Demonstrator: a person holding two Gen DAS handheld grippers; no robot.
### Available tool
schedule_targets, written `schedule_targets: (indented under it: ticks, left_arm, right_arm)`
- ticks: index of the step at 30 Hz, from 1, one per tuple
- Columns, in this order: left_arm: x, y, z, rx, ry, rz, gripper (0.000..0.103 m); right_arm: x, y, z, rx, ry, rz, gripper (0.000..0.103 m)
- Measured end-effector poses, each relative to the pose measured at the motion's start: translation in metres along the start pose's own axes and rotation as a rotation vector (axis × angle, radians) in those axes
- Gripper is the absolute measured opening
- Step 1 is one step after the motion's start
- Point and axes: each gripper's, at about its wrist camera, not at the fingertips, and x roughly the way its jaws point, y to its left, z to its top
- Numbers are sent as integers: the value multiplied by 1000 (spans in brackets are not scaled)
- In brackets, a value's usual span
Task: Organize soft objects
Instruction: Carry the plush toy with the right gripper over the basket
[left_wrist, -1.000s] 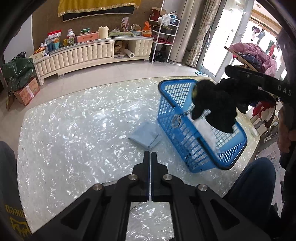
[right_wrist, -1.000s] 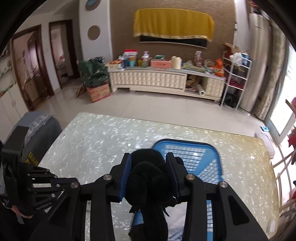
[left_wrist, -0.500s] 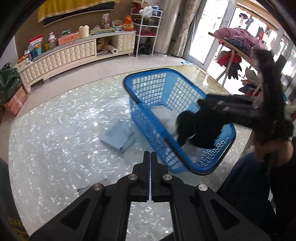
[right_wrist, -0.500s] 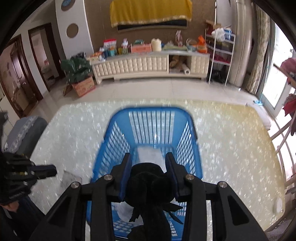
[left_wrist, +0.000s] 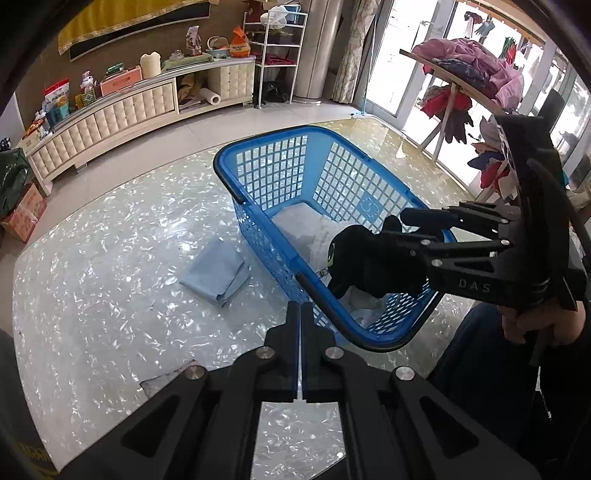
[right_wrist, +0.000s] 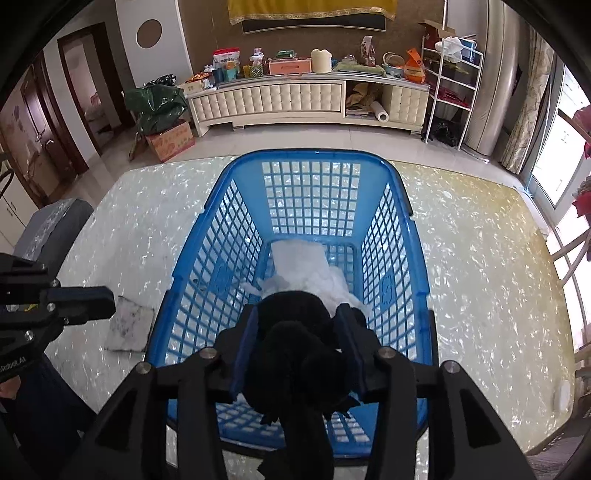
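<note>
A blue plastic basket (left_wrist: 258, 144) (right_wrist: 391, 173) stands on the pearly white table (left_wrist: 92, 277). White cloth (right_wrist: 299, 258) (left_wrist: 299, 225) lies in its bottom. My right gripper (right_wrist: 295, 325) (left_wrist: 395, 225) is shut on a black plush toy (right_wrist: 295, 332) (left_wrist: 365, 254) and holds it inside the basket, over the white cloth. My left gripper (left_wrist: 300, 310) is shut and empty, close to the basket's near rim. A folded light blue cloth (left_wrist: 216, 271) (right_wrist: 129, 325) lies on the table left of the basket.
The table's edge (right_wrist: 517, 192) runs behind and right of the basket. A cream cabinet (right_wrist: 306, 99) with clutter stands across the floor. A rack of clothes (left_wrist: 469, 74) is at the right. A person's knee (left_wrist: 476, 354) is at the table's near edge.
My right gripper has carried the black plush from above the basket down into it. My left gripper stayed shut and turned a little toward the basket.
</note>
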Motion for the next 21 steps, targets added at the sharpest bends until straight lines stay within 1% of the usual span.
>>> schedule_targets:
  ticks: [4, 9, 10, 11, 13, 15, 16, 17, 19, 21]
  left_arm:
    - [-1, -3, -1, 5, -2, 1, 0]
    - [-1, -7, -1, 2, 1, -19, 0]
    - [0, -8, -1, -3, 3, -28, 0]
    - [0, -8, 0, -5, 4, -31, 0]
    - [1, -11, 2, 0, 3, -26, 0]
    - [3, -15, 5, 4, 2, -31, 0]
    - [4, -17, 7, 9, 1, -28, 0]
    - [6, -19, 9, 16, -3, -24, 0]
    - [9, -23, 14, 31, -6, -12, 0]
    - [14, -26, 19, 39, -3, -5, 0]
  right_arm:
    - [-5, -9, -1, 20, -3, 5, 45]
    - [-18, -17, -2, 37, -46, 11, 49]
    - [-22, -18, -3, 37, -58, 10, 56]
    - [-26, -18, -3, 32, -70, 6, 67]
    - [-36, -18, -3, 21, -107, 6, 71]
    - [-47, -20, -4, 22, -142, 7, 73]
    - [-49, -21, -4, 23, -153, 5, 78]
    - [-53, -23, -5, 22, -166, 0, 86]
    - [-53, -24, -6, 12, -172, -18, 93]
    - [-50, -27, -8, 7, -172, -41, 94]
